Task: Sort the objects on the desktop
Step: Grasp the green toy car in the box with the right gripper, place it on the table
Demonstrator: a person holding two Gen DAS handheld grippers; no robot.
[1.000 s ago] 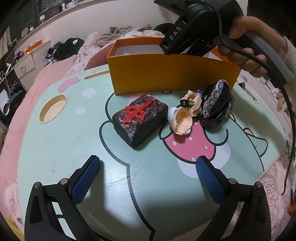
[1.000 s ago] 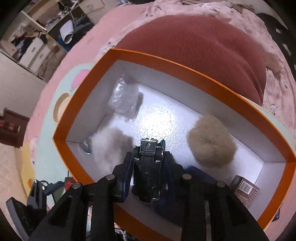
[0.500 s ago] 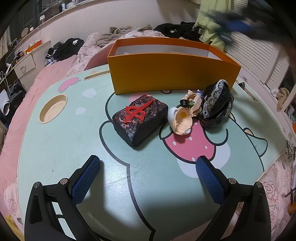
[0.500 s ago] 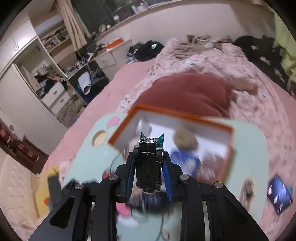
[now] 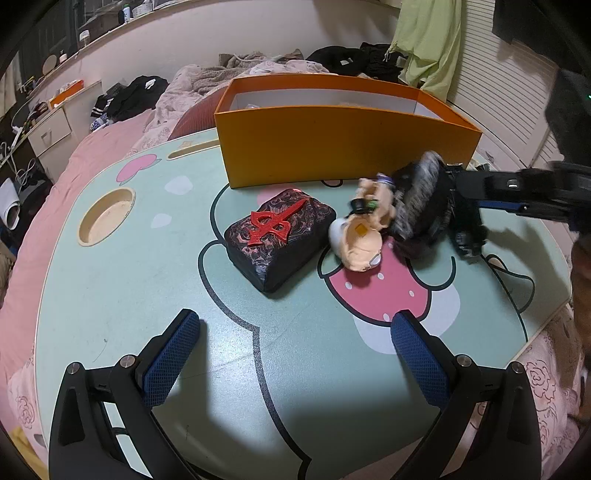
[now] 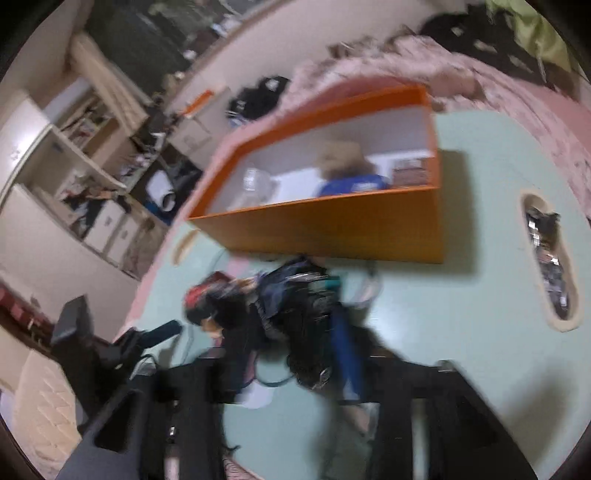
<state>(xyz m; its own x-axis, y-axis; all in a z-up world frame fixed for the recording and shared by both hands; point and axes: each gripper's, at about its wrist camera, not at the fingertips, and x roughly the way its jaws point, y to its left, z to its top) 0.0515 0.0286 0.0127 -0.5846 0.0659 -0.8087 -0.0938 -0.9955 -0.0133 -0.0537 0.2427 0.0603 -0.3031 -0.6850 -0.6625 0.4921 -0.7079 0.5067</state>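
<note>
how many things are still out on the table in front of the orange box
2 visible. The black pouch with the red emblem lies left; the doll figure lies right of it, with the right gripper at it. More may hide behind it.

A home bedroom, plainly. Ahead of the left tool, past a mint-green cartoon-print lap table [image 5: 110, 295], a pink bedspread [image 5: 55, 192] with a rumpled blanket [image 5: 207, 74] and heaps of dark clothes [image 5: 129, 96]. Farther ahead on the left, a small white drawer unit [image 5: 50, 129] and a long wall ledge [image 5: 92, 33] lined with bottles. Up on the right, a green garment [image 5: 428, 40] hanging by white slatted doors [image 5: 495, 92]. Left of the right tool, open cluttered wardrobe shelves [image 6: 85, 147].
</note>
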